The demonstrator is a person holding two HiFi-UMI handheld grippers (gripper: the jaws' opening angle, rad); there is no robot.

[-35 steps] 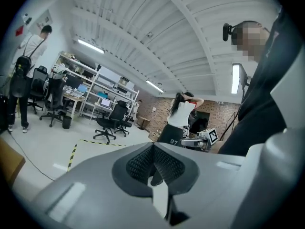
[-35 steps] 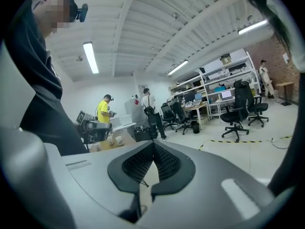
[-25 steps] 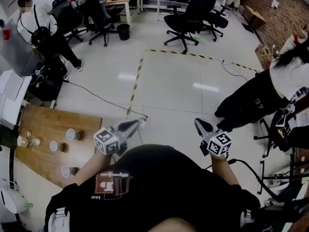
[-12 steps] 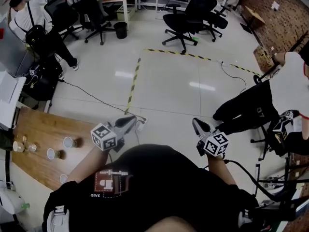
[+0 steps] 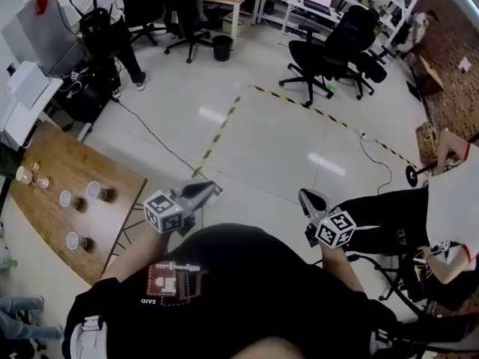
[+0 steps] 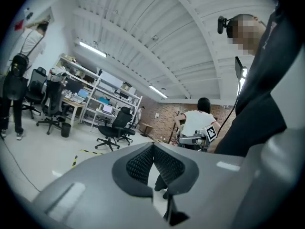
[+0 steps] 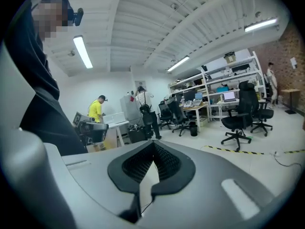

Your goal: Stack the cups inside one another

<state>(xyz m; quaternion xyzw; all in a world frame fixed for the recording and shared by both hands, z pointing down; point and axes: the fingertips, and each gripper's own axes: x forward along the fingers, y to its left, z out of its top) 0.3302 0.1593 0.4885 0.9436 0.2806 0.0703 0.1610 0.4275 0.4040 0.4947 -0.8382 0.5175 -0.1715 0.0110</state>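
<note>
The table (image 5: pixel 71 174) at nine o'clock is warm brown wood grain. The cups (image 5: pixel 72 240) on it look white, though they are too small to be sure. The glossy pale grey floor (image 5: pixel 299 148) carries yellow-and-black striped tape (image 5: pixel 217 137) towards twelve o'clock. The left gripper (image 5: pixel 212 189) and right gripper (image 5: pixel 304 195) are grey, with black ribbed pads (image 6: pixel 140 166) and black-and-white square markers. The wall (image 5: pixel 456 96) at two o'clock is red-brown brick.
</note>
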